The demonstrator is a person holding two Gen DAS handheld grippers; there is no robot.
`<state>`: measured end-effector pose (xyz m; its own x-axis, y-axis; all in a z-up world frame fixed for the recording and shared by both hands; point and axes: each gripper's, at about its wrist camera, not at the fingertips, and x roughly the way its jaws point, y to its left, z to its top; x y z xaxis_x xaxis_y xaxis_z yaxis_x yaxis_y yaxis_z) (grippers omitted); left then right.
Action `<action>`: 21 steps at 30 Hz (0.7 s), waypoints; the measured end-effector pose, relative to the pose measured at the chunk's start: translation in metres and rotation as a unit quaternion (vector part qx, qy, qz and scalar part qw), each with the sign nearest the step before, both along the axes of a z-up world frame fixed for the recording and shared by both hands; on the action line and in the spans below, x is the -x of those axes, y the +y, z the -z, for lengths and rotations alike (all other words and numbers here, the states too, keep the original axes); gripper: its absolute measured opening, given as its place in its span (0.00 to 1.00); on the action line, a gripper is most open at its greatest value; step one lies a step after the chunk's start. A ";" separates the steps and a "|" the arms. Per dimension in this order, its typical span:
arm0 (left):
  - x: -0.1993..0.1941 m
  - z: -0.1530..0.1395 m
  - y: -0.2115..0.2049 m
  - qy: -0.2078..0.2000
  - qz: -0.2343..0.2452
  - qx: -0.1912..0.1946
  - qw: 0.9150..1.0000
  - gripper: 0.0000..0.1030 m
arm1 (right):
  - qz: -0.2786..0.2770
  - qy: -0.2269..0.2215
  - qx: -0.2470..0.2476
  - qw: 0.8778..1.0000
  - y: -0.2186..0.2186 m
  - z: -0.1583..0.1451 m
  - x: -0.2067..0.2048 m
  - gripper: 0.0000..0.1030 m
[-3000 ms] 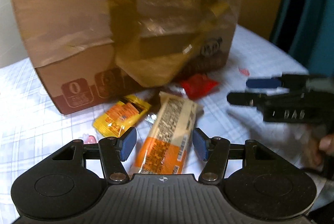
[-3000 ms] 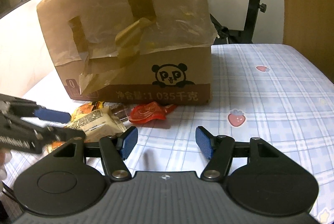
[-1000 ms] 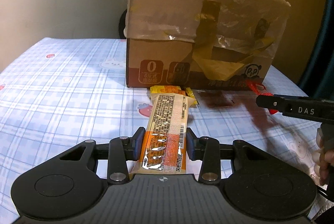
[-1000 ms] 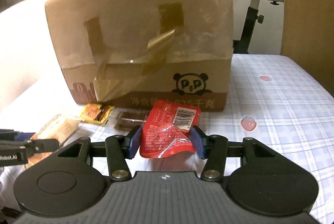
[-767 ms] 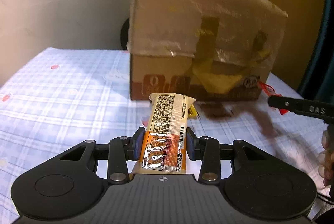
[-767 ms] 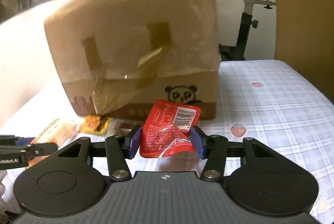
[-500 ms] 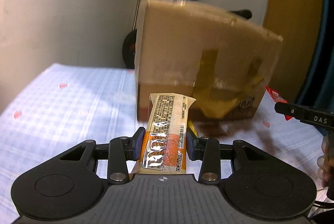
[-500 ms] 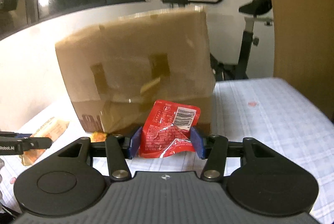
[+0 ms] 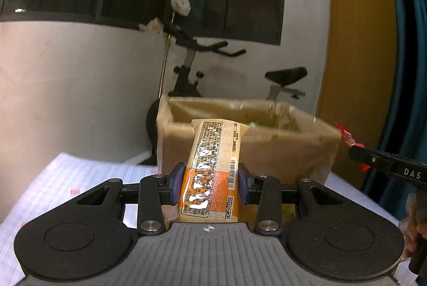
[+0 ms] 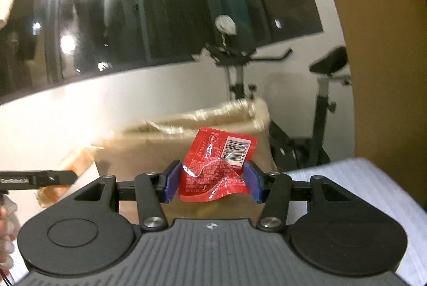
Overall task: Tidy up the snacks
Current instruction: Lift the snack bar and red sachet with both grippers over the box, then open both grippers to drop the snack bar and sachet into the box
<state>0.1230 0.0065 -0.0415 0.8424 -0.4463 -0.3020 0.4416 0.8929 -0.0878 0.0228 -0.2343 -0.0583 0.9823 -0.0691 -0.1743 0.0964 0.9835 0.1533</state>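
Note:
My left gripper (image 9: pixel 210 186) is shut on a long orange and cream snack bar (image 9: pixel 213 166), which sticks out forward toward the open cardboard box (image 9: pixel 291 150). The box's open top and its plastic-lined rim show just beyond the bar. My right gripper (image 10: pixel 210 183) is shut on a crumpled red snack packet (image 10: pixel 216 168), held up in front of the same cardboard box (image 10: pixel 149 150). The right gripper's finger with the red packet (image 9: pixel 347 138) shows at the right edge of the left wrist view. The left gripper's finger with the orange bar (image 10: pixel 74 166) shows at the left of the right wrist view.
The box stands on a table with a checked cloth (image 9: pixel 66 179). An exercise bike (image 9: pixel 192 72) stands behind the box by the white wall. A dark window fills the top, an ochre panel (image 10: pixel 387 72) the right. A person's hand (image 9: pixel 413 222) shows at the right edge.
Both grippers have risen with their snacks and tilted up. The box's front, seen before, has dropped low in view and its open top now shows. The snacks on the table have left view.

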 end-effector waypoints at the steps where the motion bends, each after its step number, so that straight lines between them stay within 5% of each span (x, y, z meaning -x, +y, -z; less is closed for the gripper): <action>1: -0.003 -0.005 -0.003 -0.002 0.000 0.002 1.000 0.41 | -0.006 -0.004 0.008 1.000 -0.001 -0.006 -0.004 0.52; 6: -0.026 -0.025 -0.027 -0.013 0.013 -0.007 1.000 0.41 | -0.050 -0.015 0.055 0.997 -0.006 -0.036 -0.031 0.52; 10: -0.057 -0.035 -0.047 -0.002 0.018 -0.011 1.000 0.41 | -0.060 0.004 0.027 0.998 -0.025 -0.057 -0.069 0.52; 21: -0.130 -0.029 -0.092 0.055 0.012 -0.069 0.996 0.40 | -0.015 0.132 0.021 0.991 -0.053 -0.056 -0.177 0.52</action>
<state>0.2527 -0.0855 -0.0126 0.7899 -0.4138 -0.4526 0.4579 0.8889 -0.0136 0.1999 -0.2869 -0.0023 0.9049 -0.0526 -0.4224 0.0981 0.9914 0.0865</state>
